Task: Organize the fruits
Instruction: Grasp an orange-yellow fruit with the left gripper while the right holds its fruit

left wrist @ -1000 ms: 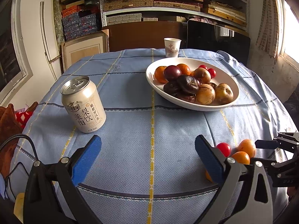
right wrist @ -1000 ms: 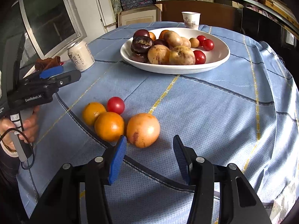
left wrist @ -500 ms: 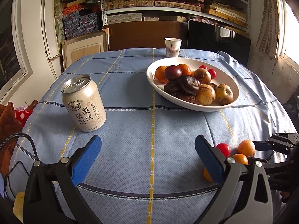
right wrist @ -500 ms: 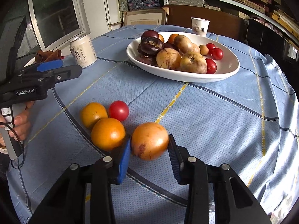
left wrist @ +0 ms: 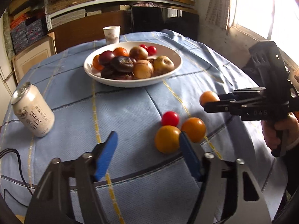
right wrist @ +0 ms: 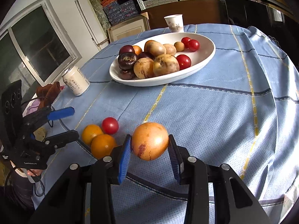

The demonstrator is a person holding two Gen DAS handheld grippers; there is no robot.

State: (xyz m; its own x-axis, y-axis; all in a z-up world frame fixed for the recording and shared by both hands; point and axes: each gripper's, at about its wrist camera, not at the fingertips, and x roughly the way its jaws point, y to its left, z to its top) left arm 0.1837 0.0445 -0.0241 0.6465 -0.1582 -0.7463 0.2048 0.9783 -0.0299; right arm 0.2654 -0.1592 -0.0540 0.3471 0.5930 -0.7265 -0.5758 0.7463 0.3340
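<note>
My right gripper (right wrist: 149, 145) is shut on a large orange-yellow fruit (right wrist: 149, 141) and holds it above the blue cloth; the fruit also shows in the left wrist view (left wrist: 208, 97). Two oranges (right wrist: 102, 145) (right wrist: 91, 133) and a red tomato (right wrist: 110, 125) lie on the cloth to its left. My left gripper (left wrist: 147, 149) is open, its right finger beside the near orange (left wrist: 167, 139). The second orange (left wrist: 193, 129) and the tomato (left wrist: 170, 118) lie just beyond. A white bowl (left wrist: 112, 81) (right wrist: 205, 56) holds several fruits.
A drink can (left wrist: 33, 112) (right wrist: 75, 83) stands at the left of the table. A paper cup (left wrist: 111, 34) (right wrist: 174, 23) stands behind the bowl. Shelves and boxes line the back wall. The cloth drops off at the table's edges.
My right gripper closed on the large fruit and lifted it off the cloth. My left gripper moved right towards the oranges and tomato.
</note>
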